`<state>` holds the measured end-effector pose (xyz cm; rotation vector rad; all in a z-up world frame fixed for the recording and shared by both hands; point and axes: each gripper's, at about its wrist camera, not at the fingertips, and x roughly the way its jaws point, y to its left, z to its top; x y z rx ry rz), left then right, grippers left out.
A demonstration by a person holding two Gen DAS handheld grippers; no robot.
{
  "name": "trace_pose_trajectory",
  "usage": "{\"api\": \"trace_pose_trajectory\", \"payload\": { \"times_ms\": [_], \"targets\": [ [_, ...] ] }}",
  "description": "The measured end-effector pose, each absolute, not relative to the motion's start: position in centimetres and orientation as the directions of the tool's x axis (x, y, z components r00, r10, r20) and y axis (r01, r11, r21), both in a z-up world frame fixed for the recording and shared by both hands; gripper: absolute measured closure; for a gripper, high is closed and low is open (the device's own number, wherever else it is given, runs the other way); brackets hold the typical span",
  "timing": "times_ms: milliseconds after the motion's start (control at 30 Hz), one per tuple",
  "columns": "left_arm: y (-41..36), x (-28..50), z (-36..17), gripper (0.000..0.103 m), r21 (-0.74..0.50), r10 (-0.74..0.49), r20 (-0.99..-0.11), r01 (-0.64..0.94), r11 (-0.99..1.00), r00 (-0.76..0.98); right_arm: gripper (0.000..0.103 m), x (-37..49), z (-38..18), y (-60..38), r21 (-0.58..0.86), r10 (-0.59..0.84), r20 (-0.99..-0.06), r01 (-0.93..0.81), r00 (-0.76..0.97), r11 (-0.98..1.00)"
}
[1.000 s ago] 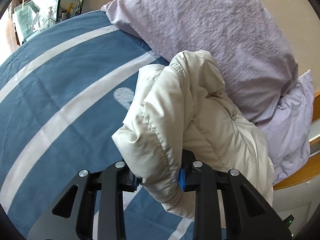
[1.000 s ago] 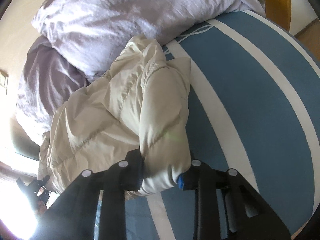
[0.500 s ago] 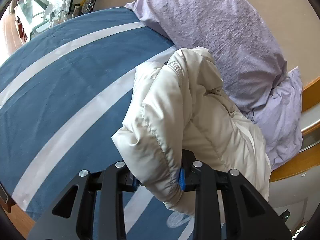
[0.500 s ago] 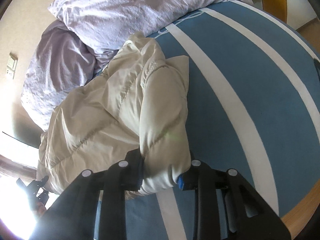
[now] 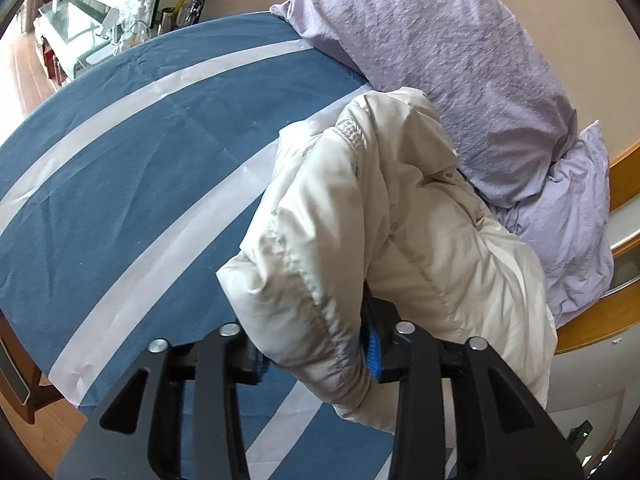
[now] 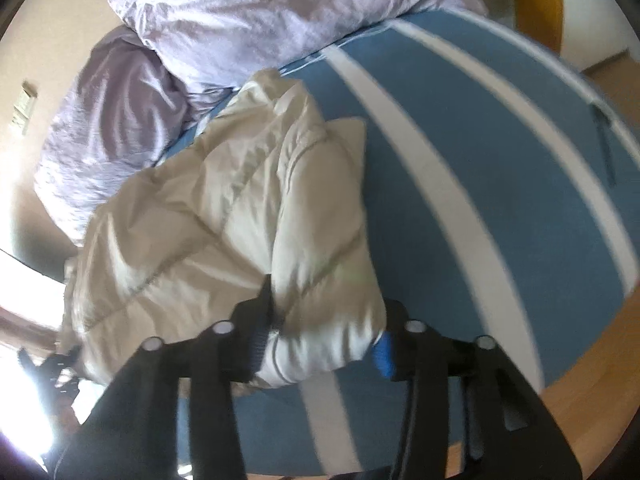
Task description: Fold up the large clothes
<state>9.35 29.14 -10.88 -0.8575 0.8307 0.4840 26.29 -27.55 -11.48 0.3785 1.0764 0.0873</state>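
We hold a cream puffer jacket [image 5: 384, 216] bunched above the blue bedspread with white stripes [image 5: 132, 160], its far end reaching the lilac pillows [image 5: 452, 52] by the wall. Our left gripper [image 5: 316, 354] is clamped on one padded edge of the jacket, the fabric bulging out between the blue-padded fingers [image 5: 374, 350], and our right gripper [image 6: 324, 350] pinches another thick fold of the same jacket [image 6: 256, 216] in the same way. The right wrist view is blurred, with wooden floor [image 6: 592, 364] showing past the bed's edge.
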Motion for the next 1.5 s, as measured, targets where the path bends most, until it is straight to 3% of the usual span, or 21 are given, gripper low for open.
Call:
{"api": "trace_pose_trajectory", "payload": {
  "times_ms": [133, 300, 567, 900, 967, 1067, 1133, 1233, 1500],
  "targets": [
    [29.3, 9.2, -11.3, 0.045, -0.456, 0.066, -0.808, -0.694, 0.558, 0.585, 0.046, 26.3, -9.5, -27.8, 0.247, 0.146, -0.828, 0.12, 0.541, 0.962],
    [29.8, 9.4, -11.8, 0.031, -0.464, 0.073, -0.814, -0.719, 0.517, 0.577, 0.039, 26.9, -7.1, -25.9, 0.155, 0.101, -0.804, 0.042, 0.585, 0.987],
    [29.6, 10.8, -11.4, 0.022, -0.457, 0.084, -0.819, -0.734, 0.502, 0.567, 0.037, 28.3, -6.7, -18.6, 0.085, 0.154, -0.831, -0.15, 0.534, 0.985],
    [30.0, 11.3, -11.5, 0.022, -0.489, 0.066, -0.821, -0.758, 0.432, 0.567, 0.037, 27.4, -8.9, -13.4, 0.047, 0.175, -0.871, -0.276, 0.46, 0.96],
    [30.1, 11.4, -11.3, 0.024, -0.495, 0.069, -0.818, -0.76, 0.421, 0.571, 0.037, 27.3, -9.4, -12.9, 0.038, 0.169, -0.874, -0.283, 0.455, 0.958],
    [30.2, 11.6, -11.1, 0.037, -0.517, 0.076, -0.804, -0.757, 0.4, 0.59, 0.032, 27.3, -10.7, -12.2, 0.003, 0.138, -0.888, -0.295, 0.439, 0.956],
    [30.1, 11.7, -10.8, 0.054, -0.534, 0.073, -0.791, -0.745, 0.4, 0.607, 0.031, 27.2, -11.8, -11.6, -0.036, 0.107, -0.894, -0.307, 0.436, 0.951],
    [30.0, 11.9, -9.4, 0.07, -0.579, 0.052, -0.757, -0.706, 0.407, 0.651, 0.03, 27.3, -12.7, -11.2, -0.071, 0.082, -0.89, -0.314, 0.448, 0.947],
    [27.7, 13.7, -4.0, 0.075, -0.659, 0.014, -0.655, -0.579, 0.48, 0.756, 0.029, 27.5, -13.9, -11.0, -0.114, 0.046, -0.89, -0.318, 0.454, 0.941]
  ]
}}
